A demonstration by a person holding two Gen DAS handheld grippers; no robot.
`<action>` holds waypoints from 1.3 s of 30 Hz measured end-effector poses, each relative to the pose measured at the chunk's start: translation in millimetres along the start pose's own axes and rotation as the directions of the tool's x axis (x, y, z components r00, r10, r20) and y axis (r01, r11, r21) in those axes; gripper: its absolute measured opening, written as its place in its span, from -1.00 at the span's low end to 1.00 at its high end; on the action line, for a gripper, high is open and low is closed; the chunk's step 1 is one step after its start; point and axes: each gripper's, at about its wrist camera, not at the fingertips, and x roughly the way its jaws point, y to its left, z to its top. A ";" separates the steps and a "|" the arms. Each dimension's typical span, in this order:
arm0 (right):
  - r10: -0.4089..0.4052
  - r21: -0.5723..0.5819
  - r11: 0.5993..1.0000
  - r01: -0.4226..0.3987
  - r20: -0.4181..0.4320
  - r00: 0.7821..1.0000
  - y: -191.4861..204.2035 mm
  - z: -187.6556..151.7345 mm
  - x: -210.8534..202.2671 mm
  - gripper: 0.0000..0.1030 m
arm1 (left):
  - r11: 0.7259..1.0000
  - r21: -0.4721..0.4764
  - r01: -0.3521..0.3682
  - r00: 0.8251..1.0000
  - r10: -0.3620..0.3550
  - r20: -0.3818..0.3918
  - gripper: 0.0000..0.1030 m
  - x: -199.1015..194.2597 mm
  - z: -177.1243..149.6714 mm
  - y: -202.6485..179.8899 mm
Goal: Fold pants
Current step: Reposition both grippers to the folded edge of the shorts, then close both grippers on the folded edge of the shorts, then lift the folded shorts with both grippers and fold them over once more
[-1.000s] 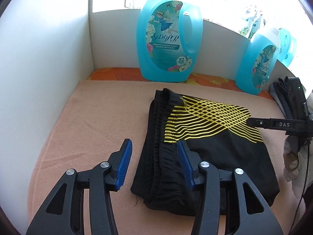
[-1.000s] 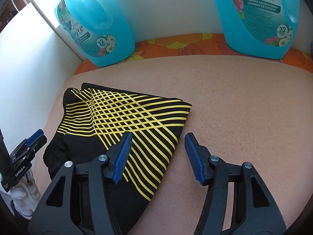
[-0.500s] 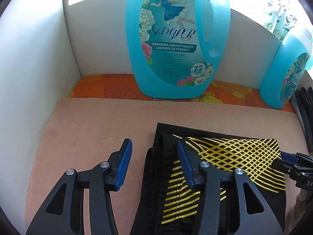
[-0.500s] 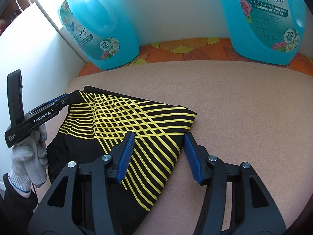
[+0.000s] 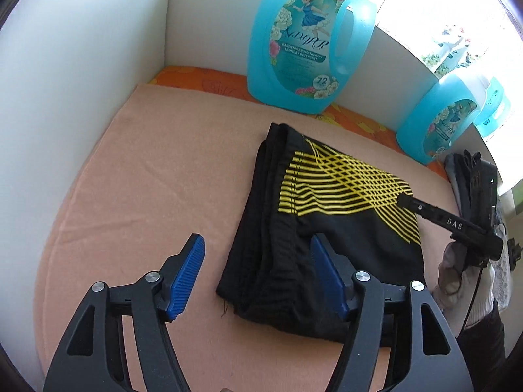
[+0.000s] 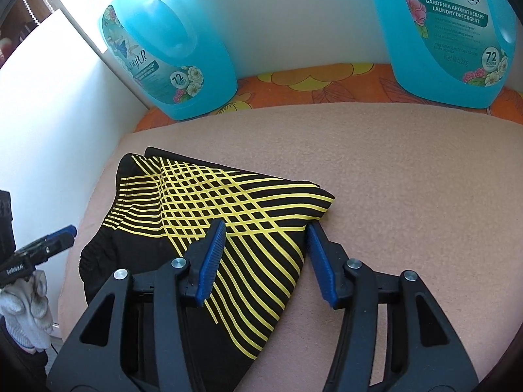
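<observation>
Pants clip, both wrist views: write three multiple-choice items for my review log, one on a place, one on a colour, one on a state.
1. Where do the folded pants lie?
A. on the peach mat
B. on the orange floral cloth
C. on top of a bottle

2. What colour are the stripes on the pants?
A. white
B. yellow
C. red

3. How are the jaws of the right hand-held gripper?
A. shut on the pants
B. shut on nothing
C. open

Key: 1 A, the pants rest on the peach mat, in front of the detergent bottles. 2 B, yellow lines cross the black fabric in both views. 3 C, the blue pads stand apart in the right wrist view, with the pants' edge between them, ungripped. The left hand-held gripper is open too.
</observation>
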 end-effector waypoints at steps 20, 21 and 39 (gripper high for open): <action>0.019 0.008 1.000 -0.019 0.018 1.000 2.6 1.3 3.3 -0.02 | 0.999 -0.022 -0.038 0.999 0.037 -0.024 -0.38 24.6 -42.7 -17.8; 0.023 0.011 1.000 -0.023 0.019 1.000 3.1 2.1 3.5 -0.11 | 0.999 -0.027 -0.027 0.999 0.026 -0.019 -0.41 24.5 -43.6 -17.2; 0.087 -0.053 0.995 -0.081 0.121 0.989 42.6 14.1 -52.9 -0.82 | 0.994 -0.061 0.090 0.990 -0.083 0.112 -0.59 -1.0 -51.5 -5.9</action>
